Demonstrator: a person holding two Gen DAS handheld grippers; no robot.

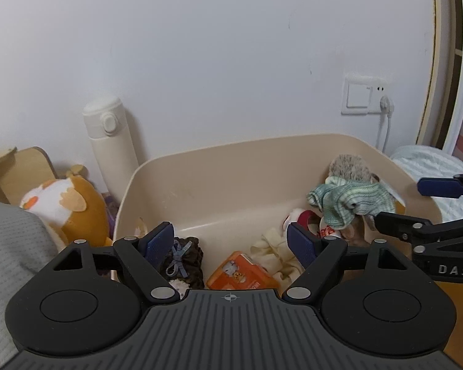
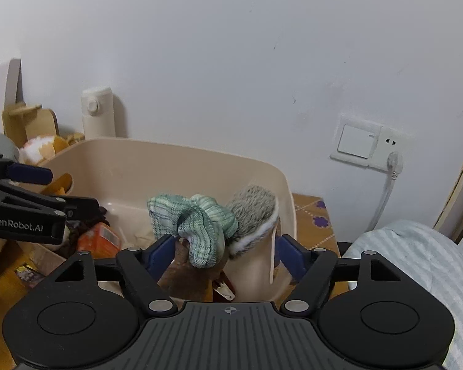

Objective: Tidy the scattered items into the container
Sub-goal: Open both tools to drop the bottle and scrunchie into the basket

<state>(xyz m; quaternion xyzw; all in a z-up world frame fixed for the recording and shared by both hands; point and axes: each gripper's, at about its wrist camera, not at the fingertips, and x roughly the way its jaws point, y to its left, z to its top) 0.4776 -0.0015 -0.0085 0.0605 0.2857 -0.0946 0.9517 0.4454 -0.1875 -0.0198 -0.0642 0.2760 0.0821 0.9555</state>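
The small orange printed carton (image 1: 242, 273) in the beige plastic tub (image 1: 219, 166) is partly hidden by the left gripper's body, its label too small to read. The brown plush toy (image 2: 197, 274) lies mostly buried under the green knitted cloth (image 2: 197, 225). The grey fabric (image 1: 12, 246) is cut off by the left edge. The small dark wrapper (image 2: 27, 273) on the floor is too blurred to identify.

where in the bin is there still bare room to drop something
Bare floor shows in the middle and back of the beige bin, between the brown scrunchie and the green cloth. The front is crowded: orange box, cream fabric. The right end is piled with the grey plush.
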